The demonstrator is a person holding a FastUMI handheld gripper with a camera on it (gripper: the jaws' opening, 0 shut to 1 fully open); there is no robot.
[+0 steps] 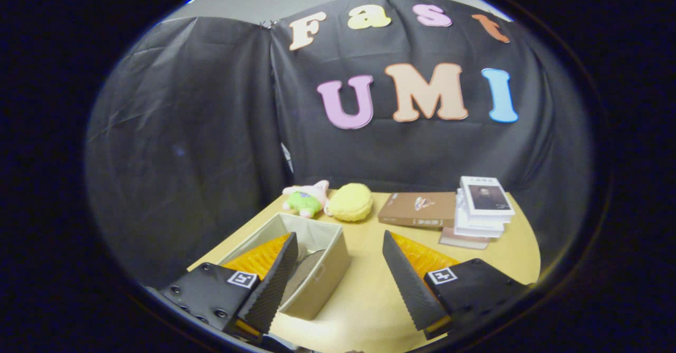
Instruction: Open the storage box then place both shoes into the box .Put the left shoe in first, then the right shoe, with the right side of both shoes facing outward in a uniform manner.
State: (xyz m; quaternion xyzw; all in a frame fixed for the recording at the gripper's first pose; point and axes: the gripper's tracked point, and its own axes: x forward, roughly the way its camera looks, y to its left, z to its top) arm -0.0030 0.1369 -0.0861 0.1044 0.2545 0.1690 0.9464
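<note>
My gripper (340, 243) stands open above the wooden table, its black ribbed fingers (274, 284) spread wide with nothing between them. A beige fabric storage box (322, 273) sits open-topped just ahead of and partly behind the left finger. Inside it a grey shape (305, 273) lies against the wall, perhaps a shoe, largely hidden by the finger.
Beyond the box lie a pink-and-green plush toy (306, 198) and a yellow round plush (349, 202). A brown book (417, 209) and a stack of white books (481, 210) sit at the far right of the table (364, 300). Black cloth walls the booth.
</note>
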